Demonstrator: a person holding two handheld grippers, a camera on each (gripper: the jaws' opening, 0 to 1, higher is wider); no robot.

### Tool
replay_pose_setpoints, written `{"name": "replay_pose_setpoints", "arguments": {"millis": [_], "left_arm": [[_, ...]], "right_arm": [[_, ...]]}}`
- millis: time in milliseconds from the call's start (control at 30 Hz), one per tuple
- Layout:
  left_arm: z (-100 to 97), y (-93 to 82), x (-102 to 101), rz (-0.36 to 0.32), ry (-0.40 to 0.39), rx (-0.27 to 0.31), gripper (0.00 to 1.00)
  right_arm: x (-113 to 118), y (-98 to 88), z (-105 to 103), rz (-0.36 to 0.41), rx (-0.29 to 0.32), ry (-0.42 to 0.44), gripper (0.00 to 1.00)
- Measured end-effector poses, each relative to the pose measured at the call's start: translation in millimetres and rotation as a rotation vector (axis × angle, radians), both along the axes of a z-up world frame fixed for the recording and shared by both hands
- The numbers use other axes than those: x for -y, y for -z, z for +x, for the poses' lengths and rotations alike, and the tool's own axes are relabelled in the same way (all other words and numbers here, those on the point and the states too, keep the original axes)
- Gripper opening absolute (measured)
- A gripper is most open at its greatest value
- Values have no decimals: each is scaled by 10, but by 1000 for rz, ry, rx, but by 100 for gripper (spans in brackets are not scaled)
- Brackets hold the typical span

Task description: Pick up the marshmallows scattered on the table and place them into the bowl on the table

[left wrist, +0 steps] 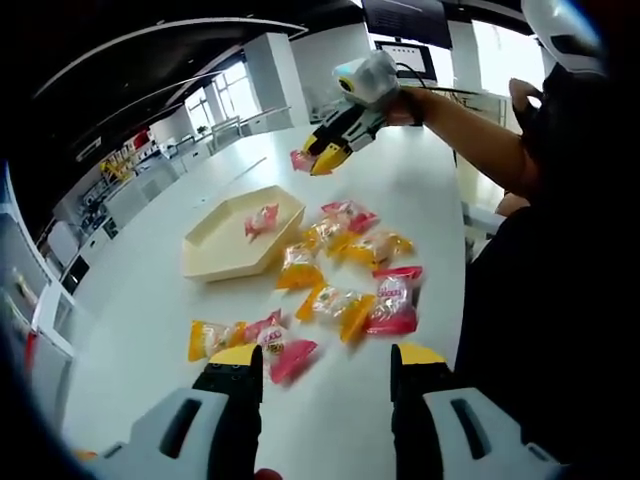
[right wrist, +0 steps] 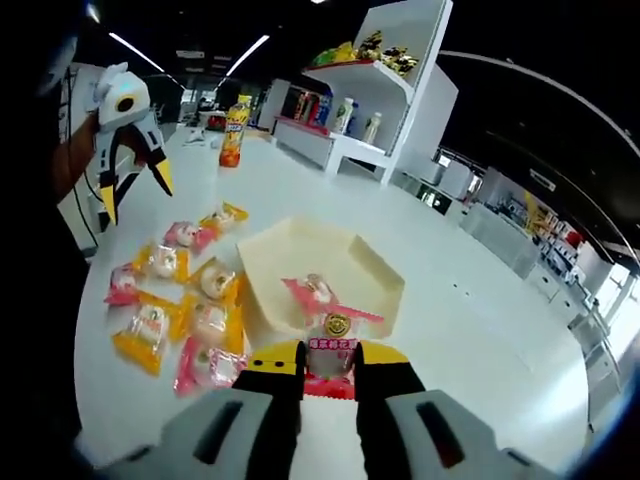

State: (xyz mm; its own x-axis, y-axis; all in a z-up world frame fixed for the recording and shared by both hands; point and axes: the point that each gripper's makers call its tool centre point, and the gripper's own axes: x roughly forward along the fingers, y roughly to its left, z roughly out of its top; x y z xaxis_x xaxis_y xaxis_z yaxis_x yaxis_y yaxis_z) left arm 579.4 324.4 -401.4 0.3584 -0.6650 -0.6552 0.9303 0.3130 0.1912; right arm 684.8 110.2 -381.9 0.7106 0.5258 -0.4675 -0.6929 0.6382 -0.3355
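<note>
Right gripper carries a pink marshmallow pack above the bowl

The right gripper (right wrist: 329, 372) pinches a pink pack (right wrist: 331, 352) over the near edge of the bowl (right wrist: 375, 270), which holds one pack (right wrist: 312, 292). The left gripper (left wrist: 325, 372) hangs wide apart above the scattered packs (left wrist: 345, 262) on the desk (left wrist: 150, 330).

white table (left wrist: 400, 200); bowl (left wrist: 215, 250), marshmallows (left wrist: 345, 270)

Left tool (left wrist: 325, 385) and right tool (right wrist: 327, 375): black jaws, yellow tips, grey-white housings with dark slots. Person wears dark top (left wrist: 545, 280), bare forearm.
</note>
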Motion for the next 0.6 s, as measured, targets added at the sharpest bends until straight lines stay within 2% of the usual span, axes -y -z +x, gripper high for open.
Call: {"name": "replay_pose_setpoints", "arguments": {"millis": [300,600], "left_arm": [[3,-28,1,-7,3,6,50],[32,-26,-25,-11,-7,3,50]], "right_arm": [[-88,42,12,-29,14,-25,19],[-176,-58,32,14,31,-40,19]]}}
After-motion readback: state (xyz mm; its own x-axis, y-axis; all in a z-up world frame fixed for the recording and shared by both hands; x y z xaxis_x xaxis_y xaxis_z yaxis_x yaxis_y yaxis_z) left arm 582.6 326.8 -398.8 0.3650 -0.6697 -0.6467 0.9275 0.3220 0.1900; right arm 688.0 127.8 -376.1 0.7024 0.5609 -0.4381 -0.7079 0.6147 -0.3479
